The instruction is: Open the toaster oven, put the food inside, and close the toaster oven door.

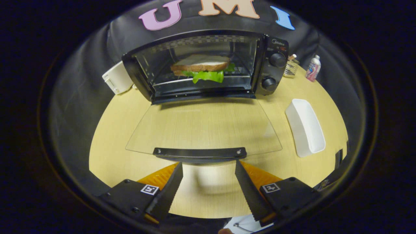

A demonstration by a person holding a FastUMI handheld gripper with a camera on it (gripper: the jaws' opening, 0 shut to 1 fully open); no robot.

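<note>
- Sandwich sits on rack inside toaster oven, so loading looks done.
- Glass door hangs flat open over table.
- Gripper spread wide, empty, tips just short of door handle, prob. lined up to lift door shut.

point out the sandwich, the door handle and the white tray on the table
sandwich (201,67): gripper view, on the top bread slice, inside the oven on the rack.
door handle (200,152): gripper view, middle of the bar on the lowered glass door.
white tray (305,130): gripper view, on its upper face.
</note>
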